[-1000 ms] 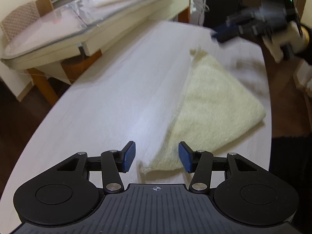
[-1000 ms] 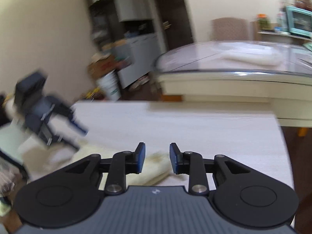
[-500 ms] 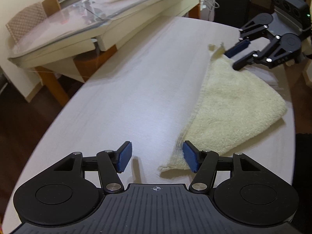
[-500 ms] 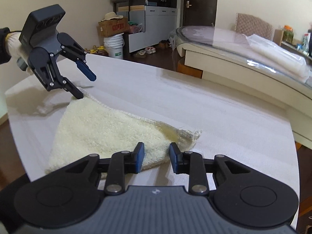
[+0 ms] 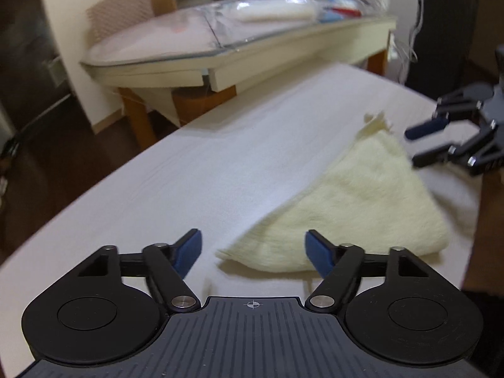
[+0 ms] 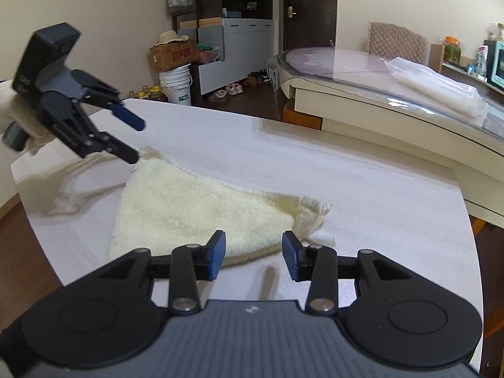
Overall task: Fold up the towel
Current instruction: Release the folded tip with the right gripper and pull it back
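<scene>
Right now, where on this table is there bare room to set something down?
The white table is bare between the towel and the glass-topped table. Crowded: both towel corners, with the left gripper and right gripper open over them.

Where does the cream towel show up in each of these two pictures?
Left wrist view: the towel lies right of centre on the white table, its frayed corner far off.
Right wrist view: the towel lies centre-left, its frayed corner near the right gripper.
Shared landmark: the glass-topped table behind.
</scene>
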Demonstrator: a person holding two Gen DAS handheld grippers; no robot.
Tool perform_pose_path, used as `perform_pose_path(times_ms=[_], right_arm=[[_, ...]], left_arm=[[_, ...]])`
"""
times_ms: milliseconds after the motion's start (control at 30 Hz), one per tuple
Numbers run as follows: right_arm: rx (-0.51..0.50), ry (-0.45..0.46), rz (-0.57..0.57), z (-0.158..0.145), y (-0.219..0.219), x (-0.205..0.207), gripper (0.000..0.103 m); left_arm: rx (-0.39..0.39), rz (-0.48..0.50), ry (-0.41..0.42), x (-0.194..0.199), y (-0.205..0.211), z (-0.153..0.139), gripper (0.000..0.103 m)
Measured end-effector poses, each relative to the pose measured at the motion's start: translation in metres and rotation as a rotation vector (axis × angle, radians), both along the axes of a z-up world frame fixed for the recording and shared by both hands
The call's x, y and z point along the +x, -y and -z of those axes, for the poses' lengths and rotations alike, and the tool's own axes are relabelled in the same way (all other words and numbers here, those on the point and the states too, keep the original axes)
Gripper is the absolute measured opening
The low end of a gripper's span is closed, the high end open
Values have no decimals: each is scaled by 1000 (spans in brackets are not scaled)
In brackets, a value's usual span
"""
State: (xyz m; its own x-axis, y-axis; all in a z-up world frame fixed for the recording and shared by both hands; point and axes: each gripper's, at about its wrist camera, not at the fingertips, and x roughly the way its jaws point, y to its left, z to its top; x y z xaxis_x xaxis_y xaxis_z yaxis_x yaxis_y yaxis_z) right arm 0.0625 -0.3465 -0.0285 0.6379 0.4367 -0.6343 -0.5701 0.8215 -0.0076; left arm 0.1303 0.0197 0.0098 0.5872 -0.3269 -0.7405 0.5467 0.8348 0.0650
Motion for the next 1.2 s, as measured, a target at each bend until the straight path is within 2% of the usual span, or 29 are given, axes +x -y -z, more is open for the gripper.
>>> perform_pose_path(times_ms=[133, 333, 533, 800, 1200], right_arm=[[5, 10, -1, -2, -1, -11, 45], [23, 14, 6, -7, -3, -22, 47], [36, 3, 22, -11, -8, -31, 56], [55, 1, 45, -13, -15, -47, 64], [86, 12, 76, -19, -10, -54, 65]], left_arm=[[-33, -78, 10, -17, 4, 0, 93], [-80, -193, 23, -42, 9, 1, 95], [-118, -291, 34, -64, 14, 1, 98], [-114, -322, 32, -80, 16, 7, 98], [-127, -320, 45, -85, 12, 6, 99]])
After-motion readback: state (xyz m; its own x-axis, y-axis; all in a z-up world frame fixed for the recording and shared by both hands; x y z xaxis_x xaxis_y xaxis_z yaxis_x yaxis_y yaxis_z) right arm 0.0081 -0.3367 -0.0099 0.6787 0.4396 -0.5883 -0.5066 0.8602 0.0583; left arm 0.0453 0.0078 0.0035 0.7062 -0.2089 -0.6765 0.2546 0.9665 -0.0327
